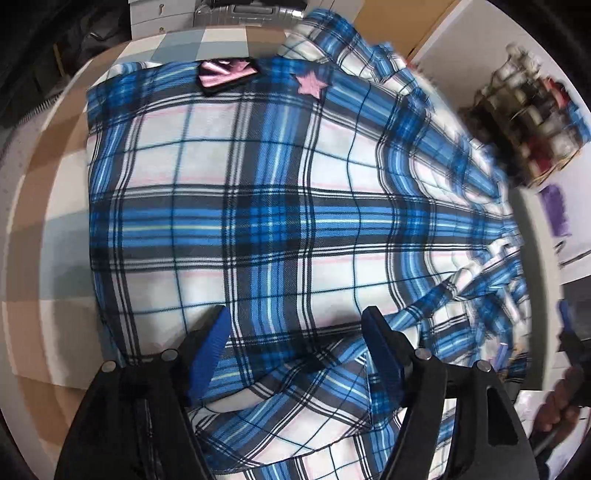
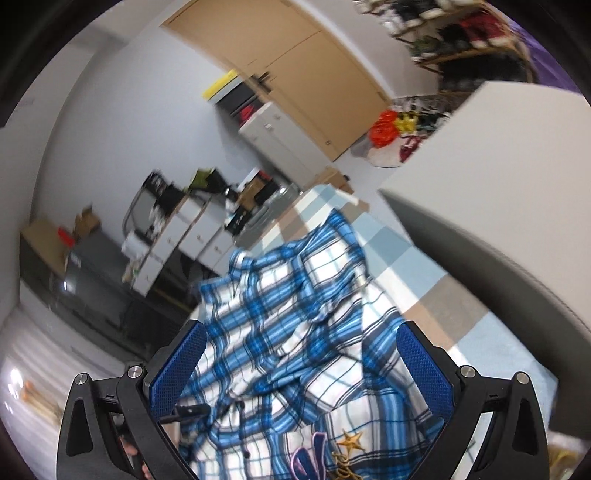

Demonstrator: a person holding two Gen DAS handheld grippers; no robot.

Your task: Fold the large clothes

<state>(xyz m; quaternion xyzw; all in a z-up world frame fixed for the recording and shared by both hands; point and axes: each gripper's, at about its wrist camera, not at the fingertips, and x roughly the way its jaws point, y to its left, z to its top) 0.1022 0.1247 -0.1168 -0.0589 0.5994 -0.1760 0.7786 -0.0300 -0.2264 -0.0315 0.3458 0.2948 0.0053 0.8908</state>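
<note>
The plaid shirt [image 1: 280, 206] ran past the bottom edge in both wrist views, hiding its hem. Motion blur smeared its right sleeve [image 1: 480, 236] and the shelf [image 1: 532, 110] beyond; shelf contents were unreadable.

A lived-in home room: wooden door [image 2: 295, 74], white drawers [image 2: 273, 136], cluttered shelves [image 2: 461, 33].

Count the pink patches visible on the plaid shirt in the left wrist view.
2. A shiny pink patch with a black border lies at the plaid shirt's far edge; a pink star patch sits just right of it. Folds may hide others.
</note>
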